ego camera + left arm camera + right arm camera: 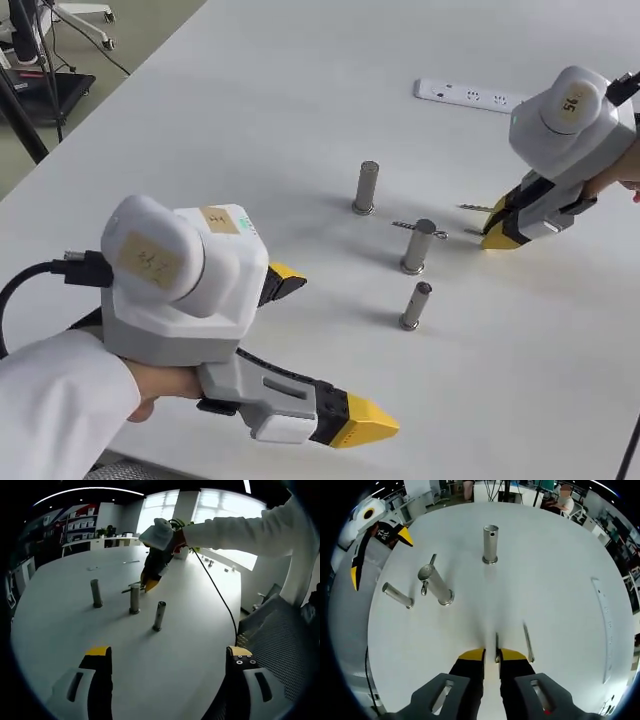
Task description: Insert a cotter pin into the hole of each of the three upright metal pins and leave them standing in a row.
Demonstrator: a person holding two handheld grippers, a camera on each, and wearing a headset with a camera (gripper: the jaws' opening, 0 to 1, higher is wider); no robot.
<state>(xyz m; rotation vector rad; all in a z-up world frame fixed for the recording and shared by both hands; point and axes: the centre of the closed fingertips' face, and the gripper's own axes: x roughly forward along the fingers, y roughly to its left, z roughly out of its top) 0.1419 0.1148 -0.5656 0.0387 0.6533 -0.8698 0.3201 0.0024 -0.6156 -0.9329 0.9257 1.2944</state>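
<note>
Three metal pins stand on the white table: a far pin (366,188), a middle pin (417,246) and a near pin (415,305). A cotter pin (420,228) sits through the middle pin's top. My right gripper (492,232) rests low on the table, right of the middle pin. It is shut on a second cotter pin (496,649) that sticks out ahead of its tips (492,654). A third cotter pin (528,642) lies loose just beside it. My left gripper (330,350) hovers near the front edge, open, with nothing between its jaws (168,652).
A white power strip (468,96) lies at the far right of the table (250,120). A black stand and cables (30,70) are on the floor beyond the table's left edge. A mesh chair (280,640) is to one side.
</note>
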